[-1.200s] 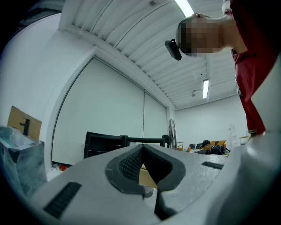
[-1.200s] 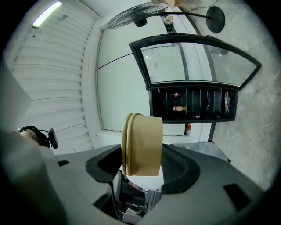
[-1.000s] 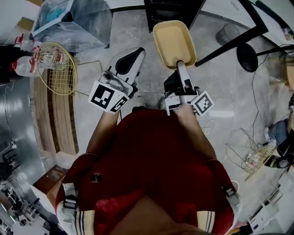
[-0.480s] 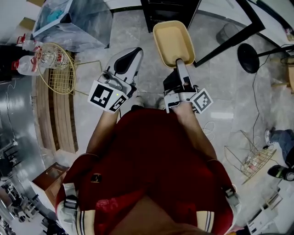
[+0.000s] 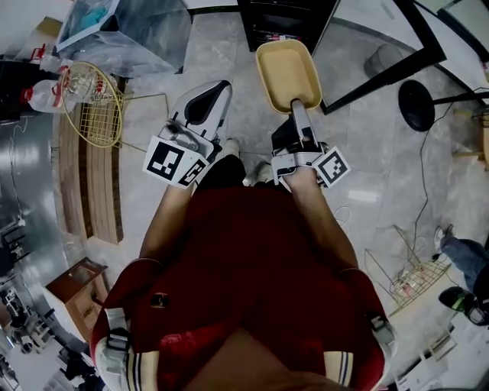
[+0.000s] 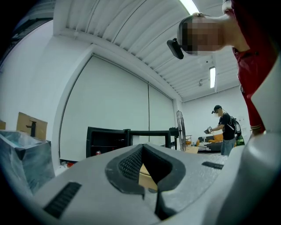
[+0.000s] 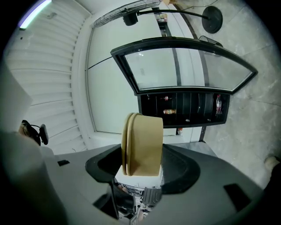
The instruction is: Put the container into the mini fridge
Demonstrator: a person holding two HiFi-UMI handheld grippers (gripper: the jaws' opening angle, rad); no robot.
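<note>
The right gripper [image 5: 299, 107] is clenched on the near end of the tan container [image 5: 286, 69], which sticks out in front of it, open side up and off the floor, just short of the mini fridge [image 5: 279, 19]. The left gripper [image 5: 214, 95] hangs beside it with its jaws pressed together and nothing between them. The step in hand looks like the carry into the fridge. The glass door [image 7: 184, 66] already stands swung open to the right, so it needs no handling. To do this well, keep the container level and the grip firm, since it is held by one end only and could sag or twist. Line it up with a bare stretch of shelf, bring it low enough for the opening, and slide it straight in before letting go. A few bottles [image 7: 169, 111] already sit on the dark shelves, so the free space has to be picked with care. The edge of the open door is the nearest thing to clip on the right. On the floor to the left stand a wire basket [image 5: 90, 107] and a clear plastic bin [image 5: 126, 30]. A round black stand base [image 5: 416, 105] sits to the right; all are well apart from the path.
</note>
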